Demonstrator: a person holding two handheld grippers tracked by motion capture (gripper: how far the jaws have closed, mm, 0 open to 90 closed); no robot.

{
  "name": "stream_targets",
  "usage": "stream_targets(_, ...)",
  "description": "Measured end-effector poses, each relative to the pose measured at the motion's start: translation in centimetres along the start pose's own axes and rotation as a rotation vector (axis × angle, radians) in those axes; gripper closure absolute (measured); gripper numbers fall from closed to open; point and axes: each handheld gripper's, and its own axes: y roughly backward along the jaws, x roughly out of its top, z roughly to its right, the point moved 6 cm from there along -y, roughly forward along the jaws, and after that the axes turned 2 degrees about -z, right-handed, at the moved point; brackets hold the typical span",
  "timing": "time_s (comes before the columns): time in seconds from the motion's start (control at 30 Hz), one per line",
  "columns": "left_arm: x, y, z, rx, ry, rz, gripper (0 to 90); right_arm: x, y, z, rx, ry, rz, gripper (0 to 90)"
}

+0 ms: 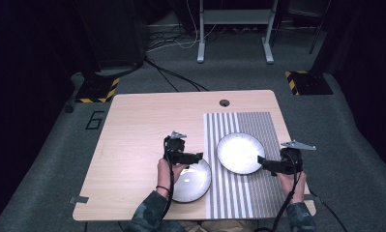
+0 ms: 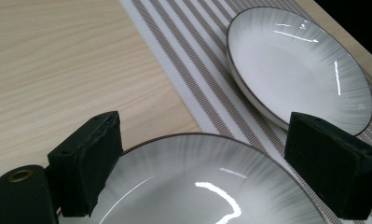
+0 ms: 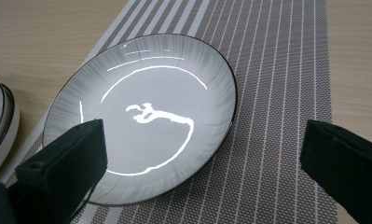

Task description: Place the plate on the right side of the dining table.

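Fingers (image 2: 88, 163) spread over near plate (image 2: 207, 186)

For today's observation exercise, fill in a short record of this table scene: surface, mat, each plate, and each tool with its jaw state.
surface: light wooden table
mat: striped placemat on the table's right part
near plate: white, dark-rimmed plate, partly on wood, its right edge over the mat's left edge
far plate: matching plate, wholly on the mat
left tool: jaws open, over the near plate
right tool: jaws open, at the far plate's right edge
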Motion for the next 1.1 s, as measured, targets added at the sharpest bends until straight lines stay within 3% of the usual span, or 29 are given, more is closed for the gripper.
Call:
stream_targets(0.23,-1.2,2.4,-2.7,0.061,0.015,0.041,10.1,-0.8,0.8,0.7,-0.027,0.005,-0.007,0.0)
stream_targets(0.27,-1.7,3.1,-3.8,0.086,0.031,0.049,10.1,-1.2,1.0,1.1,-0.042,0.008,-0.009,0.0)
stream_targets(0.43,-3.3,5.2,-6.5,0.145,0.070,0.067,9.7,-2.0,1.2,1.8,-0.065,0.002,-0.020,0.0)
stream_targets(0.63,-5.0,7.1,-9.6,0.235,0.072,0.098,8.5,-3.0,1.2,2.4,-0.099,0.007,-0.025,0.0)
stream_targets(0.87,-8.4,7.6,-12.5,0.320,0.084,0.063,7.0,-4.5,0.6,3.3,-0.148,0.020,-0.046,0.0)
stream_targets(0.97,-9.7,7.4,-13.1,0.341,0.072,0.023,5.0,-5.0,0.2,3.6,-0.169,0.034,-0.063,0.0)
stream_targets(1.1,-10.5,7.3,-13.6,0.364,0.049,0.010,4.0,-5.5,-0.2,3.8,-0.197,0.044,-0.076,0.0)
